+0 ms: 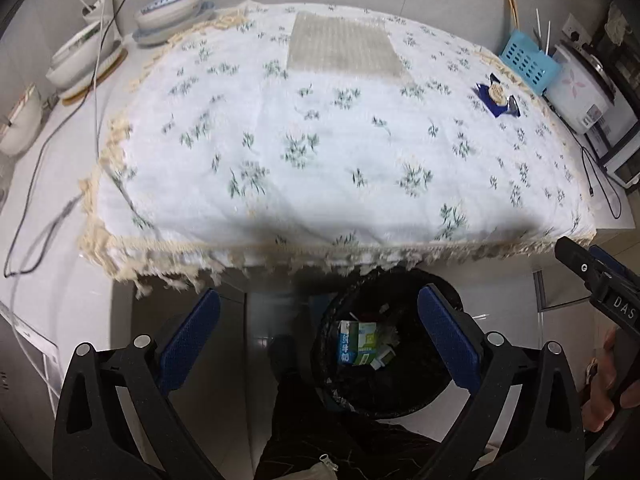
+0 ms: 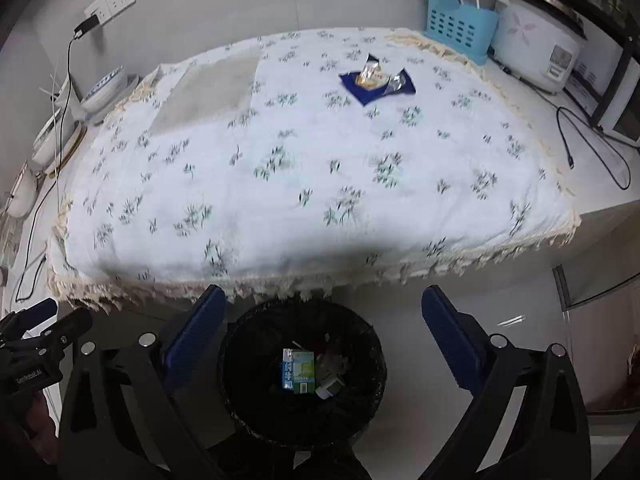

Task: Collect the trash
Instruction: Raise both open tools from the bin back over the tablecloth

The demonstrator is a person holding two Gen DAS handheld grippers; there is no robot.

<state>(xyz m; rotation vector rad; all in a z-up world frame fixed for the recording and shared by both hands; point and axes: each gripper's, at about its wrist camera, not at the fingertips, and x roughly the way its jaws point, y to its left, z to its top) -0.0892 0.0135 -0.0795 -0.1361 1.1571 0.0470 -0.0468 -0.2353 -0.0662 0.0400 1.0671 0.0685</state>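
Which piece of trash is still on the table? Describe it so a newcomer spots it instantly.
Start at the floral tablecloth covering the table, then look toward its far right corner, near the light-blue slotted basket and the white rice cooker. The torn snack wrapper lies there alone: dark blue, opened flat, with yellowish and silver contents, the only dark item on the pale cloth.

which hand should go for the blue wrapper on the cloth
Right, probably. The wrapper lies on the right side of the cloth, and both claws, left and right, hang open and empty over the bin.
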